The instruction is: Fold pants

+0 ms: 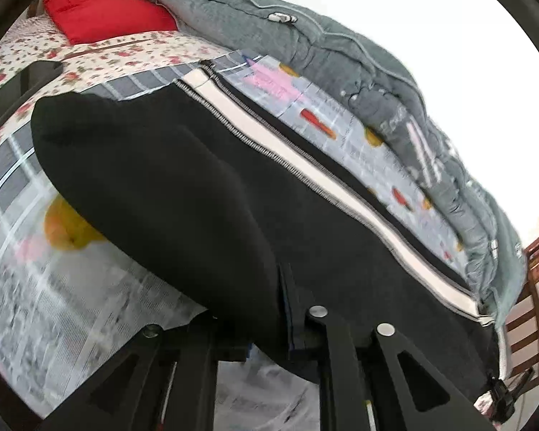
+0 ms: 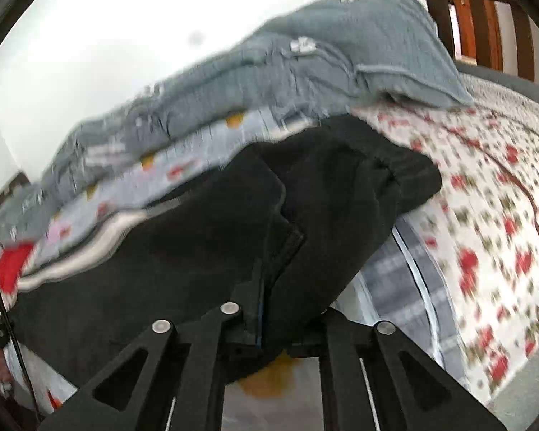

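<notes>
Here, read from left to right, the left wrist view shows the left gripper (image 1: pixel 287 337) at six o'clock, its jaws drawn nearly together and pinching an edge of the black pants (image 1: pixel 204 186). From that pinch the garment spreads away toward ten o'clock, where a rounded fold (image 1: pixel 64 115) hangs clear of the patterned bedsheet (image 1: pixel 36 287). A white side stripe (image 1: pixel 305 165) marks the long axis, running from eleven o'clock down to four o'clock. Beyond the stripe, a grey quilt (image 1: pixel 305 36) lies heaped from twelve to four o'clock, and a red pillow (image 1: pixel 104 10) sits at eleven o'clock. In the right wrist view the right gripper (image 2: pixel 260 330) likewise sits at six o'clock, its jaws almost fully closed on a seam edge of the same pants (image 2: pixel 161 251). Here the cloth runs from the grip toward one o'clock, ending in a bunched dark hem (image 2: pixel 395 179) near the floral sheet (image 2: pixel 485 233), while the stripe trails off toward nine o'clock. Both views are blurred. As a judgement, each hand holds one point along the near edge, so the pants stretch lengthwise between them. The coming move turns on carrying this held edge across the long axis toward the stripe side at twelve o'clock. Neither hand appears nearer to that far edge.
</notes>
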`<action>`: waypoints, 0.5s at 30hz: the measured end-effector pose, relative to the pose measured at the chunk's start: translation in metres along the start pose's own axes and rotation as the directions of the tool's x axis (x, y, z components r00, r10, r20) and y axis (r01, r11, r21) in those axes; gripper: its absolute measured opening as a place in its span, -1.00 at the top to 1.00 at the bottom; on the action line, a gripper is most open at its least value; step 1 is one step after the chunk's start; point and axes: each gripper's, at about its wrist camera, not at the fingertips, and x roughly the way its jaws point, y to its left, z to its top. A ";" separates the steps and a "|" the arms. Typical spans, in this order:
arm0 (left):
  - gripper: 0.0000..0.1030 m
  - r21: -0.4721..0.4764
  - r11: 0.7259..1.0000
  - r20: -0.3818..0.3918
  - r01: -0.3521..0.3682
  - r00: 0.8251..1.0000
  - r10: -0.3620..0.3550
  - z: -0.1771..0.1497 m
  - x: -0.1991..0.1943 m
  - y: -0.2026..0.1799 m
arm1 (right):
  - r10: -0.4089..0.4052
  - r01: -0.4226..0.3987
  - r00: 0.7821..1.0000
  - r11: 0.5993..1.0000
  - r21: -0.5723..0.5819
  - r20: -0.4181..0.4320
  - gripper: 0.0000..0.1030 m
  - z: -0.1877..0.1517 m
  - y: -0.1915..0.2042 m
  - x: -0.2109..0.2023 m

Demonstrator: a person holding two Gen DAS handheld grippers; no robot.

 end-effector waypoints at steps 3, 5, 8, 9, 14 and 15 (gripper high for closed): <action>0.10 -0.010 0.999 -0.005 -0.048 0.999 0.048 -0.009 -0.004 -0.001 | -0.035 0.034 0.999 0.998 -0.059 -0.025 0.49 -0.013 -0.004 -0.011; -0.15 0.054 0.997 -0.006 -0.063 0.998 0.064 -0.018 -0.016 -0.013 | -0.054 0.057 0.998 0.994 -0.097 0.029 0.42 -0.014 -0.006 -0.033; -0.16 0.179 0.980 0.046 -0.089 0.996 0.082 -0.027 -0.036 -0.037 | -0.122 0.145 0.984 0.973 -0.181 0.130 0.17 -0.001 -0.005 -0.059; -0.21 0.197 0.977 0.066 -0.085 0.995 0.073 -0.028 -0.042 -0.044 | -0.132 0.164 0.978 0.966 -0.202 0.161 0.08 0.007 -0.004 -0.064; -0.32 0.237 0.971 0.129 -0.031 0.992 0.000 -0.018 -0.051 -0.079 | -0.115 0.162 0.974 0.957 -0.242 0.196 -0.16 0.056 0.000 -0.038; -0.32 0.244 0.969 0.126 -0.037 0.992 0.006 -0.017 -0.047 -0.085 | -0.119 0.165 0.974 0.957 -0.239 0.195 -0.16 0.068 0.002 -0.029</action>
